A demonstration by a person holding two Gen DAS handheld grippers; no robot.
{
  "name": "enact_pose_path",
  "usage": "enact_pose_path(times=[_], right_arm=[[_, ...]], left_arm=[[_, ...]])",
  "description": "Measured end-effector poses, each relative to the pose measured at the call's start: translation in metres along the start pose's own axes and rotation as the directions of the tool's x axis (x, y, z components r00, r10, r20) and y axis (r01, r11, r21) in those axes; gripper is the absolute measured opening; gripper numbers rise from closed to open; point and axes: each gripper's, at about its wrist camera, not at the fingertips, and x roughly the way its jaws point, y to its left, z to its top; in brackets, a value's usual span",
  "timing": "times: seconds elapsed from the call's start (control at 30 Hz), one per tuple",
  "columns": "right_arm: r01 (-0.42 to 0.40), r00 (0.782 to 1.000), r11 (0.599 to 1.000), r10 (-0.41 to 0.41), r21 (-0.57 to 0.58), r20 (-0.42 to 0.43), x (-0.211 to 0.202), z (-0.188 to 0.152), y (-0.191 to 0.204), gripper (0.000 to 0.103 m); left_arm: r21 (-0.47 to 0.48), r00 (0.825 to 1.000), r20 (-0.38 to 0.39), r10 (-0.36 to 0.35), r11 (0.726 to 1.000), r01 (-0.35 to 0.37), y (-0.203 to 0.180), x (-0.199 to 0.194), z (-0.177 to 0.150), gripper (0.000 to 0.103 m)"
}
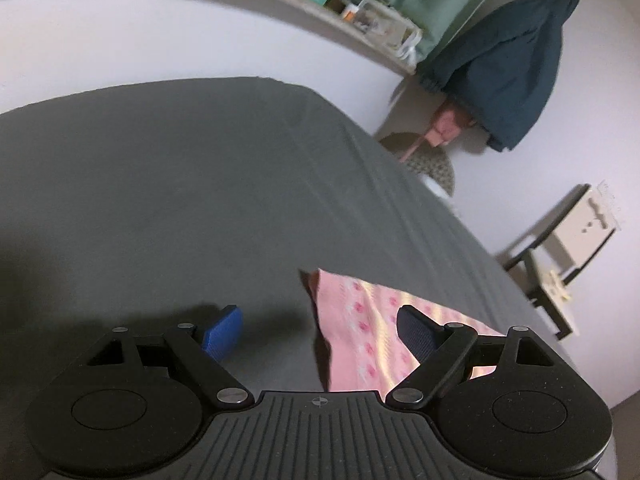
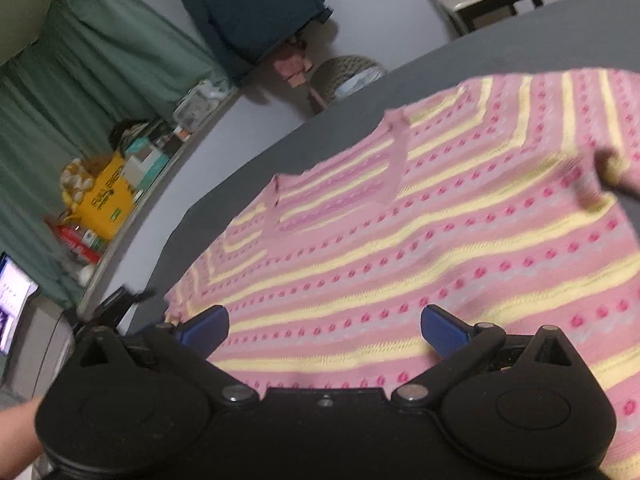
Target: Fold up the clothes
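A pink knitted top (image 2: 420, 232) with yellow stripes and rows of pink dots lies spread flat on the dark grey bed sheet (image 2: 352, 120), its V-neck toward the far edge. My right gripper (image 2: 324, 330) hovers over its near part, jaws wide open with only the fabric below them. In the left wrist view one corner of the same top (image 1: 360, 320) reaches onto the sheet (image 1: 160, 200). My left gripper (image 1: 320, 330) is open; its right finger is over the pink cloth and its left finger over bare sheet, with nothing pinched.
A dark blue jacket (image 1: 508, 64) hangs on the pale wall, with a woven basket (image 1: 432, 164) below it. A small table (image 1: 560, 256) stands past the bed's right edge. A shelf with a clear box (image 1: 384, 28), a yellow bag (image 2: 108, 196) and green curtains (image 2: 88, 72) runs along the wall.
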Motion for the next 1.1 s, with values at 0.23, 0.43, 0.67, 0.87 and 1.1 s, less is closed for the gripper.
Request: enact_pose_path(times=[0.23, 0.43, 0.67, 0.87, 1.1], right_arm=[[-0.02, 0.999, 1.0, 0.02, 0.023, -0.038, 0.014, -0.006, -0.006, 0.103], [-0.011, 1.0, 0.995, 0.013, 0.099, -0.017, 0.008, -0.013, -0.017, 0.103], [-0.027, 0.999, 0.986, 0.021, 0.166, 0.041, -0.006, -0.014, -0.024, 0.103], [-0.053, 0.998, 0.987, 0.047, 0.154, 0.044, -0.007, -0.015, -0.012, 0.103], [-0.044, 0.999, 0.993, 0.042, 0.112, 0.019, -0.003, -0.019, -0.003, 0.103]], left_arm=[[0.032, 0.999, 0.033, 0.034, 0.999, -0.035, -0.012, 0.034, 0.01, 0.028], [0.049, 0.994, 0.101, -0.037, 0.998, 0.032, -0.025, 0.027, 0.01, 0.001], [0.334, 0.928, 0.148, -0.343, 0.9, 0.28, -0.109, -0.037, -0.009, 0.001], [0.516, 0.901, -0.082, -0.427, 0.755, 0.405, -0.182, -0.059, -0.087, 0.001], [0.575, 0.965, -0.18, -0.192, 0.776, 0.262, -0.199, -0.021, -0.141, 0.002]])
